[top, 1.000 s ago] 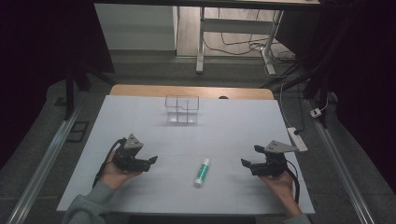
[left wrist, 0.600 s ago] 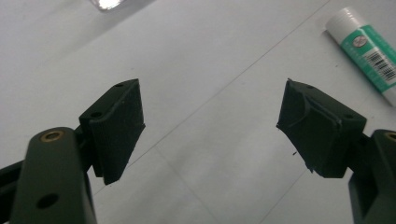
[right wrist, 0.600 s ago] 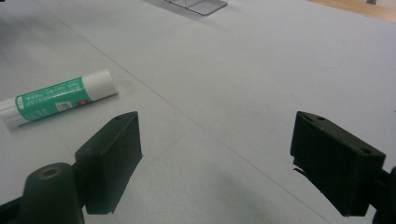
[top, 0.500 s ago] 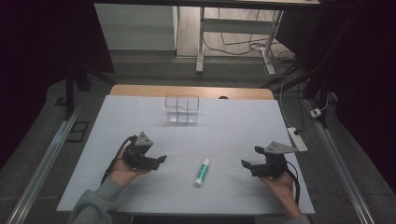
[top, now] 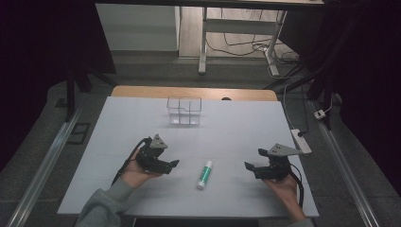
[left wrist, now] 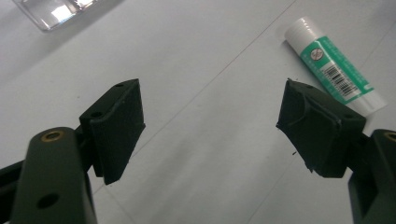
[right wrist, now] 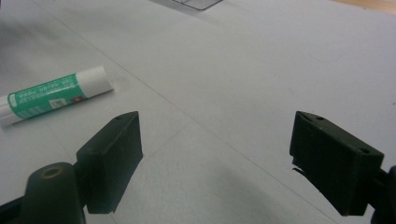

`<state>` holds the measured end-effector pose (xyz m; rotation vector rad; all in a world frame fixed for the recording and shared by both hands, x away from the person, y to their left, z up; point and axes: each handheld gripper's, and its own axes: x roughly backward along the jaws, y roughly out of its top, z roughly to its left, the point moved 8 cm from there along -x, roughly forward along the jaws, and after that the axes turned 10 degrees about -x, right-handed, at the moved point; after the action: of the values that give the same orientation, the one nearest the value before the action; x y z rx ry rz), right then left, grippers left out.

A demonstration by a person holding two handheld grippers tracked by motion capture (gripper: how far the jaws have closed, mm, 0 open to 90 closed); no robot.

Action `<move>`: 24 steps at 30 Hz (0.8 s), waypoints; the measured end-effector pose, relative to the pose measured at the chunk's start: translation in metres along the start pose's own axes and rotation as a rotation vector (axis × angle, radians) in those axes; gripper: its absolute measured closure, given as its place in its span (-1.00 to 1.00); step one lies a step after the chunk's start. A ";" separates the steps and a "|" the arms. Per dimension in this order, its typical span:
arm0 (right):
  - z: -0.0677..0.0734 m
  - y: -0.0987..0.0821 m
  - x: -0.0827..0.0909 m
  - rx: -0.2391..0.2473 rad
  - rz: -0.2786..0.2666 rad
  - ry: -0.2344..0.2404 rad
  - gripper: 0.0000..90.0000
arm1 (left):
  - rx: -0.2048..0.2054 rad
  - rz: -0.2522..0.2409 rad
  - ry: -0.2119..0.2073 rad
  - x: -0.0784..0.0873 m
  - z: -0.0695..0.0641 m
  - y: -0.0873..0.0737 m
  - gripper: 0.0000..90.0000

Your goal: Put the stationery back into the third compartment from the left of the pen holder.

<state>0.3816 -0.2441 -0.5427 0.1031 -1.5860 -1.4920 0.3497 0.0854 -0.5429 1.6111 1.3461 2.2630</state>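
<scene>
The left claw (left wrist: 212, 109) is seen in the left gripper view with its jaws spread wide and nothing held between them; only bare worktop (left wrist: 210, 56) lies in the gap. Just beyond its right-hand jaw in that view, a glue stick (left wrist: 334, 63) with a green label and white cap is shown lying flat, close enough for a barcode to be made out. From the high view the left claw (top: 171, 165) is placed just left of the glue stick (top: 204, 174), apart from it.

The right claw (right wrist: 217, 140) is likewise held wide open and empty in the right gripper view, with the glue stick (right wrist: 53, 100) seen off to the left, well apart. In the high view the right claw (top: 250, 168) is found on the stick's other side, held in a hand (top: 283, 184).

A clear box (top: 184, 110) standing toward the far edge of the worktop is given whole by the high view; only a corner of it is caught by each gripper view.
</scene>
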 end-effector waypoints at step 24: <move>-0.001 -0.002 0.004 0.004 0.003 -0.020 -0.62 | -0.005 0.004 -0.108 -0.039 -0.043 0.046 -0.45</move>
<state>0.3783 -0.2480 -0.5425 0.0887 -1.6042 -1.4918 0.3530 0.0117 -0.5442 1.7086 1.3120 2.1455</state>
